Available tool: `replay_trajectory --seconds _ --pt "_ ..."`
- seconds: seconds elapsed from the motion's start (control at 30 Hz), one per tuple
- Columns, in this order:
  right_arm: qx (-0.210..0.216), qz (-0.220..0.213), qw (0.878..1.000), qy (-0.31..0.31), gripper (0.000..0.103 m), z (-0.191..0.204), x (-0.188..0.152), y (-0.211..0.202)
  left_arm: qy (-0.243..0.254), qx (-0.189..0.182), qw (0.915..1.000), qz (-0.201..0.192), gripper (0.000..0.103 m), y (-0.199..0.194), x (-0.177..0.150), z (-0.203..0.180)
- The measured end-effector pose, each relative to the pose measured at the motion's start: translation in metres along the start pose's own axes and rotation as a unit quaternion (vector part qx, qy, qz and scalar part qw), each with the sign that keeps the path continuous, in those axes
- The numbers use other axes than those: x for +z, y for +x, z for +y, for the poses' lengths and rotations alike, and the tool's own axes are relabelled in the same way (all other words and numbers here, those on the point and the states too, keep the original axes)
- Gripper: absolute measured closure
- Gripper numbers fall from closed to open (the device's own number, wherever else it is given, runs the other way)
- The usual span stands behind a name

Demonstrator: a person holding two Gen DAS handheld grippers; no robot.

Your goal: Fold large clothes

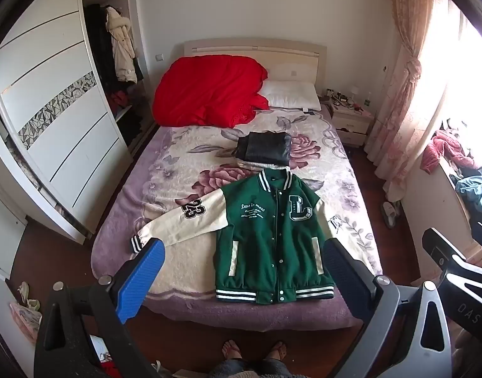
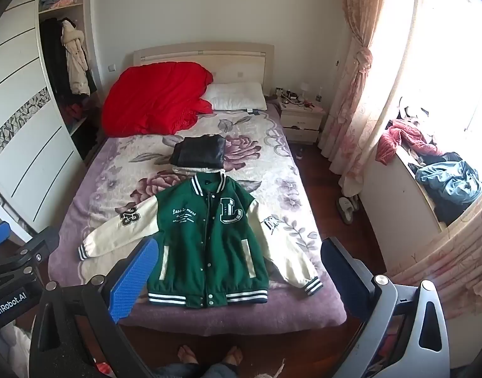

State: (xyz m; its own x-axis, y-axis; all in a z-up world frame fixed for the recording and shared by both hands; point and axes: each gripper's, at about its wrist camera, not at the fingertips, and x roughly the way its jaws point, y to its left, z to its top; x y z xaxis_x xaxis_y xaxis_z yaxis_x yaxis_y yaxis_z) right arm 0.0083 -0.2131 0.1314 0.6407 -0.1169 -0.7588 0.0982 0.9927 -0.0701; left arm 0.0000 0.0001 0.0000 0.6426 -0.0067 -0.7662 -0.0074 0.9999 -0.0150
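Note:
A green varsity jacket (image 1: 272, 239) with cream sleeves lies flat, front up and snapped shut, near the foot of the bed; it also shows in the right wrist view (image 2: 206, 239). Its sleeves spread out to both sides. My left gripper (image 1: 244, 271) is open and empty, held above the foot of the bed, well short of the jacket. My right gripper (image 2: 238, 267) is open and empty too, held at about the same height. The right gripper's body shows at the right edge of the left wrist view (image 1: 455, 271).
A folded dark garment (image 1: 263, 149) lies on a pale one behind the jacket's collar. A red quilt (image 1: 209, 91) and a white pillow (image 1: 293, 97) are at the headboard. A wardrobe (image 1: 52, 119) stands left, a nightstand (image 1: 351, 119) and curtain (image 1: 404, 94) right. My feet (image 1: 253, 349) are at the bed's foot.

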Motion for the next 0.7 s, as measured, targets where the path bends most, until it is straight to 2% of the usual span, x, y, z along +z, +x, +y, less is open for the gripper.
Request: replay_trajectory --seconds 0.7 --pt "0.0 -0.004 1.0 -0.002 0.0 0.0011 -0.0047 0.0 0.002 0.003 1.0 -0.001 0.001 0.0016 -0.0009 -0.001"
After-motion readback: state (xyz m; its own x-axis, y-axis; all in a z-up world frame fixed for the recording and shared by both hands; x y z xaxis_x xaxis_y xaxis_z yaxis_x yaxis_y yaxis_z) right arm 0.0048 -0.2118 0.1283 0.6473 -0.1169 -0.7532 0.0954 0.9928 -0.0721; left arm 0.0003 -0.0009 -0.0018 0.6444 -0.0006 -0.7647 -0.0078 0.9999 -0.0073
